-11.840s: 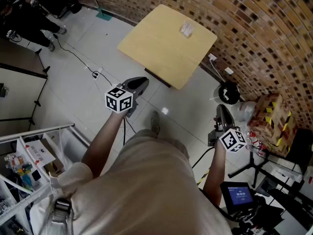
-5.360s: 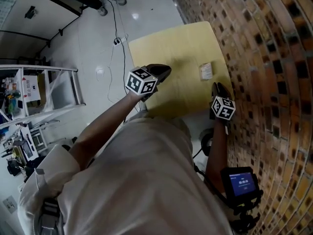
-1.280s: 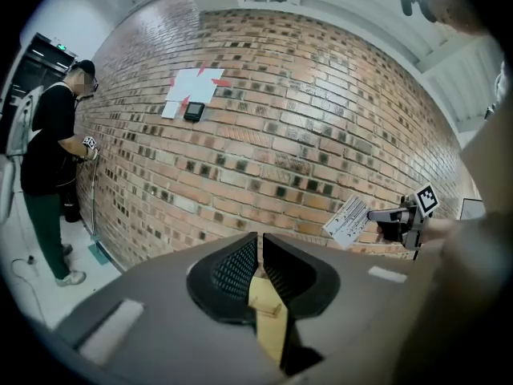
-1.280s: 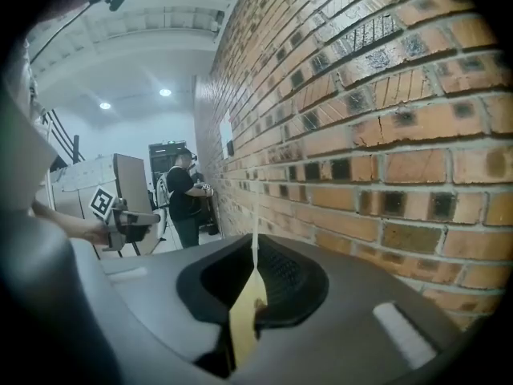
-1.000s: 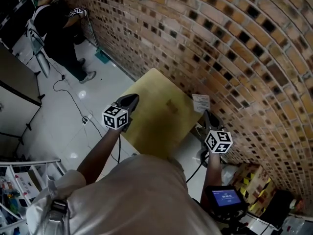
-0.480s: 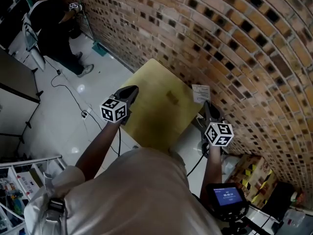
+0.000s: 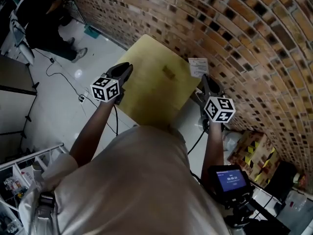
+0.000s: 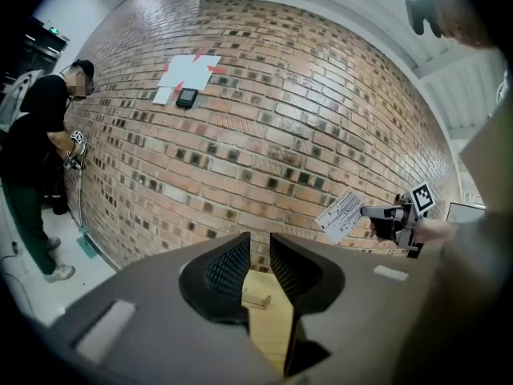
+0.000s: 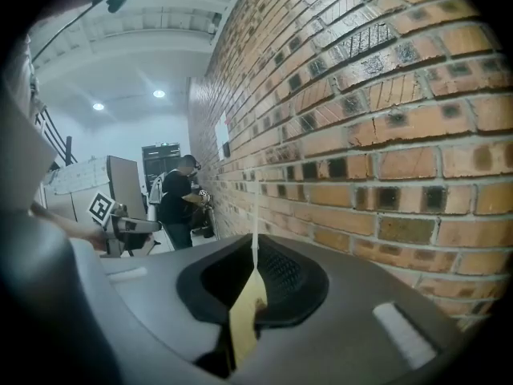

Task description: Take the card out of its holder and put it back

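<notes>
My right gripper (image 7: 204, 82) is shut on the lower edge of a white printed card (image 7: 198, 66), held up beside the brick wall past the table's right edge. In the right gripper view the card (image 9: 255, 215) shows edge-on as a thin white line rising from the closed jaws. A small wooden holder (image 7: 168, 72) lies on the yellow table (image 7: 146, 58), with no card in it. My left gripper (image 7: 121, 72) hovers at the table's left edge, its jaws a little apart and empty. The left gripper view frames the holder (image 8: 256, 301) in that gap, with the card (image 8: 343, 215) off to the right.
A brick wall (image 7: 244, 28) runs close along the table's far and right sides. A person in black (image 8: 32, 143) stands by the wall to the left. Cables (image 7: 63, 67) trail over the white floor. A cardboard box (image 7: 254, 155) and a small screen (image 7: 230, 179) sit at lower right.
The head view has swung a little, shifting the scene in the picture. Both grippers keep their places and the card stays in the right gripper.
</notes>
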Motion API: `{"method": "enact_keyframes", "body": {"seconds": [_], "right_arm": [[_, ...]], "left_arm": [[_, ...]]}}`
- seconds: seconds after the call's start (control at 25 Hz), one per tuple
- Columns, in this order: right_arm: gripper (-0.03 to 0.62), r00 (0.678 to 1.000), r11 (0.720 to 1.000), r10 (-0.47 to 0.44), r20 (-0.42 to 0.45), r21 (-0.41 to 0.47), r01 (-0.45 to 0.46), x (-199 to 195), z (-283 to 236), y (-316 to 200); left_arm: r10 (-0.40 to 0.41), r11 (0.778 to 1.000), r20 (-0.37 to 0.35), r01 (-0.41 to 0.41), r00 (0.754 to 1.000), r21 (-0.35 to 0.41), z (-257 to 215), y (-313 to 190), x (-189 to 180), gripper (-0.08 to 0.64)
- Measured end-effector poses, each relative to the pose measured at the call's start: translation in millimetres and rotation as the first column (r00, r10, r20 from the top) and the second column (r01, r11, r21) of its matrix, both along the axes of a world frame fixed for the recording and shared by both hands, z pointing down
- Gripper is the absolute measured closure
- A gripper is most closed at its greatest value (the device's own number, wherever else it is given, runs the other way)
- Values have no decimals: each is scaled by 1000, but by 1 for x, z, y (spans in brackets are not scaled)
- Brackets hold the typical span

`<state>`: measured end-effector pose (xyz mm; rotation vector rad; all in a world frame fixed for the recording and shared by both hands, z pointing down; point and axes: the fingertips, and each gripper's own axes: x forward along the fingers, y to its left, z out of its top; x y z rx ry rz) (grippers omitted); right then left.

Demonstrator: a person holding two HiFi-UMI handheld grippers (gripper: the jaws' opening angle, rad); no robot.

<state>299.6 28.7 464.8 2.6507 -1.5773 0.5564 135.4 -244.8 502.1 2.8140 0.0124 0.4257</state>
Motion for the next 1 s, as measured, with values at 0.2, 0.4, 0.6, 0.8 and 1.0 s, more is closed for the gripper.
{"method": "enact_keyframes", "body": {"seconds": [0.2,0.4,0.6,0.8,1.0], "right_arm": [[578,1000,1000,-6,13,-8,6,1,8,5],[578,999,999,-31,36,-13,32,4,21,5],[578,996,997,-69,51,-33,70,12,33,1],[578,991,991,-118,69,-52,122,22,49,-11],[578,980,979,-180,85,-77,187,30,67,-29]], "left_arm": [[4,1000,25,-4,1000,-5,9,13,2,459],[-3,1000,50,4,999,-12,19,28,2,456],[-26,999,77,28,997,-24,27,40,-4,456],[-61,998,100,64,993,-28,35,45,-13,455],[-109,993,129,114,986,-34,42,47,-26,456]]}}
